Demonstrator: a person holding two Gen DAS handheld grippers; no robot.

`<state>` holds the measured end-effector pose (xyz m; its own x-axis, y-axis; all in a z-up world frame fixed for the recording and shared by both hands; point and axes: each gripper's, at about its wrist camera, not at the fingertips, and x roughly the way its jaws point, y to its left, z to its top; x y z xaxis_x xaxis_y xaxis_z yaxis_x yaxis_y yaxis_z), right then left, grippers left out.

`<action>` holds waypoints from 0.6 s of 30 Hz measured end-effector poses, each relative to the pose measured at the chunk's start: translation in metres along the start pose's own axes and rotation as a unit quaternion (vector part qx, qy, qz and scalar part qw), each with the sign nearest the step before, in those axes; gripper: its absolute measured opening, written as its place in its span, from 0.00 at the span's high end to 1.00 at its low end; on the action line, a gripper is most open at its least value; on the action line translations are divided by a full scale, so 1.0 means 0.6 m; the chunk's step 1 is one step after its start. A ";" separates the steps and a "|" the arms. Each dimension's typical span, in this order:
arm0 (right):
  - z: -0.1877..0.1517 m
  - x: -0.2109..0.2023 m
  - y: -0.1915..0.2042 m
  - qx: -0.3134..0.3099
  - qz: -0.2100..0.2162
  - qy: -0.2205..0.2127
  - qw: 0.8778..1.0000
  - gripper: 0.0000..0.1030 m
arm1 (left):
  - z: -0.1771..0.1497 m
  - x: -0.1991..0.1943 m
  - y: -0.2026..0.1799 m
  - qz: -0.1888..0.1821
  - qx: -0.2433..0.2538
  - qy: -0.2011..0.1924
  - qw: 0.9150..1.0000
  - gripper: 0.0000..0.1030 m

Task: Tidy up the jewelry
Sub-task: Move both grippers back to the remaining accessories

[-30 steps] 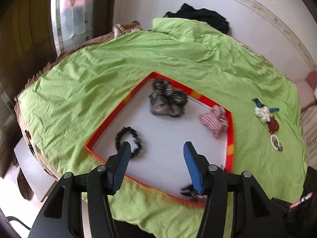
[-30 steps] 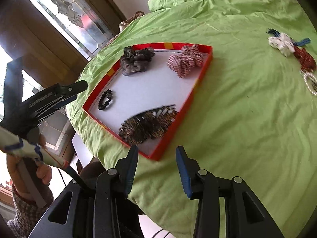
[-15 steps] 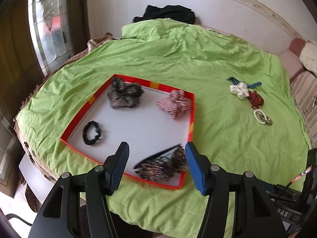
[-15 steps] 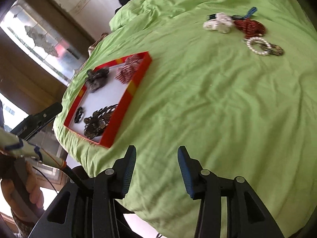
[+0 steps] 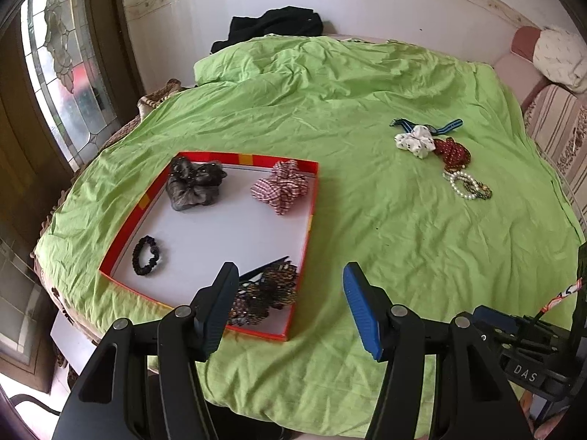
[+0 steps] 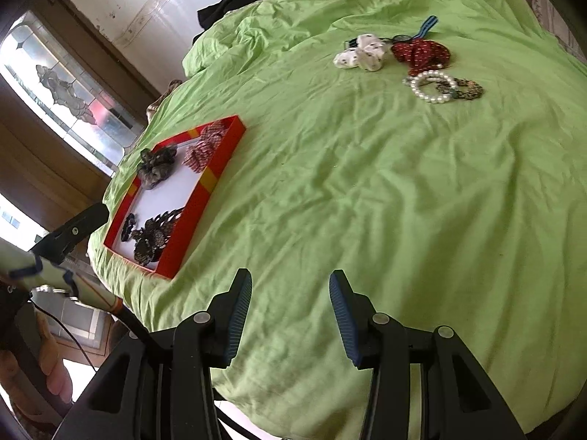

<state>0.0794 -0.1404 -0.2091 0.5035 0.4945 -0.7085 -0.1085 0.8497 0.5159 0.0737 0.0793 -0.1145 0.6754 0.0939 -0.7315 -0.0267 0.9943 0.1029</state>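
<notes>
A red-rimmed tray [image 5: 310, 227] [image 6: 220, 161] lies on the green cloth. It holds a grey scrunchie [image 5: 194, 183], a checked scrunchie [image 5: 280, 187], a black hair tie [image 5: 146, 256] and a beaded brown hair clip [image 5: 264, 293]. Loose on the cloth at the far right lie a white scrunchie [image 5: 414, 141] [image 6: 363, 53], a dark red scrunchie [image 5: 451, 150] [image 6: 422, 51], a blue band [image 5: 449, 126], a pearl bracelet [image 5: 460, 183] [image 6: 431, 86] and a dark beaded bracelet [image 6: 467, 90]. My left gripper [image 5: 290, 308] is open and empty above the tray's near right corner. My right gripper [image 6: 290, 311] is open and empty over bare cloth.
The green cloth [image 5: 367, 242] covers a round table that drops off close to both grippers. A black garment [image 5: 275, 25] lies at the far edge by the white wall. A stained-glass window [image 5: 69, 66] is at the left, a patterned sofa [image 5: 557, 121] at the right.
Both grippers have drawn back from the tray and swung right. The beaded hair clip lies in the tray throughout. The loose jewelry now sits nearer the middle of both views.
</notes>
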 end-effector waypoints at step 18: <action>0.011 -0.002 -0.067 0.038 -0.023 -0.008 0.999 0.52 | 0.003 0.036 -0.037 -0.007 0.023 0.023 0.999 0.43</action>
<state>0.0889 -0.1763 -0.2254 0.5205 0.4525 -0.7241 -0.0211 0.8546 0.5188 0.0899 0.0588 -0.1312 0.6410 0.0837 -0.7629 0.0166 0.9923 0.1229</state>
